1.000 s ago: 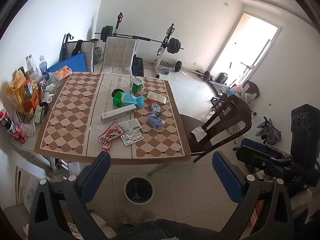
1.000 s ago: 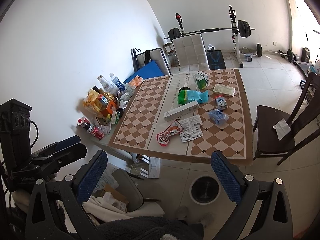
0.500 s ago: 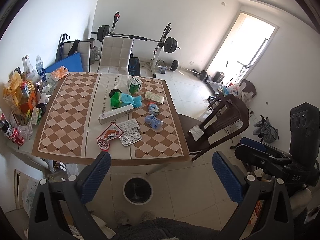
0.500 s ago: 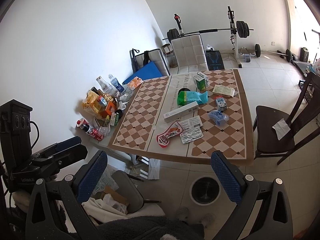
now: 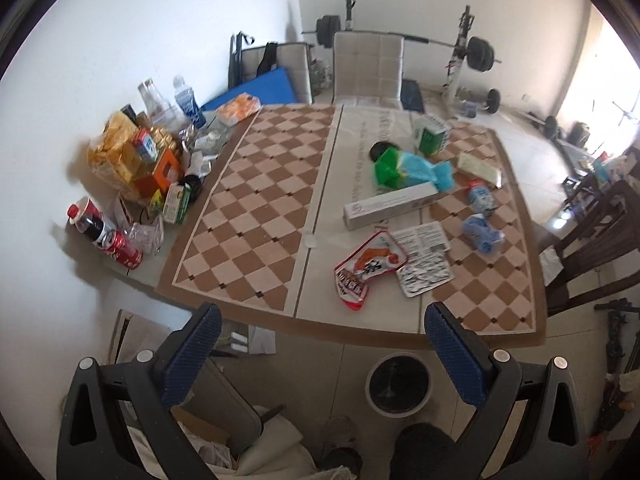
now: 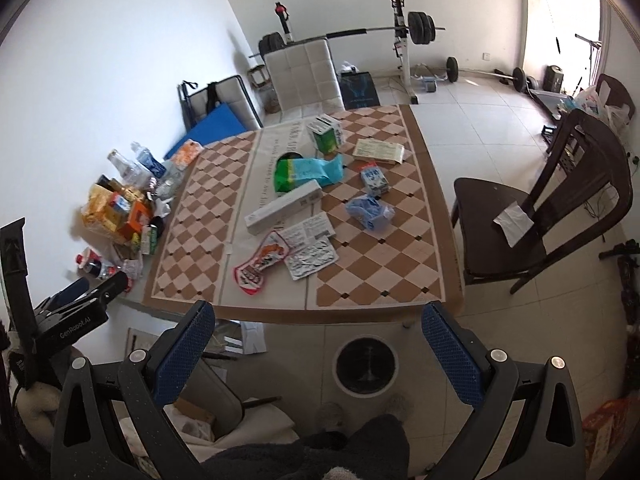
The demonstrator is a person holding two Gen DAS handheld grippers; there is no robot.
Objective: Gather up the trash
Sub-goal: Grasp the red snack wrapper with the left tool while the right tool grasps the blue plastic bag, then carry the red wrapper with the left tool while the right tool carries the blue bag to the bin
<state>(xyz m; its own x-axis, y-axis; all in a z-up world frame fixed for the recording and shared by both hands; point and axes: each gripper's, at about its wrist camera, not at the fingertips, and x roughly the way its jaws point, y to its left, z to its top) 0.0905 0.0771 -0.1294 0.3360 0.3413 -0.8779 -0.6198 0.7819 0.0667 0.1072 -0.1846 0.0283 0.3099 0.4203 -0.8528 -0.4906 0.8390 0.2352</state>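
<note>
Trash lies on the checkered table: a red-and-white wrapper, a foil blister pack, a long white box, a green-and-blue bag, crumpled blue plastic and a green carton. A round bin stands on the floor by the table's near edge. My left gripper and right gripper hang open and empty before the table.
Bottles, cans and food boxes crowd the table's left edge by the wall. A dark chair stands at the right, a white chair at the far end. Weight equipment fills the back.
The left gripper's view has swung left and nearer the table; the other gripper no longer shows in it. The right gripper has moved closer to the table. Both stay open.
</note>
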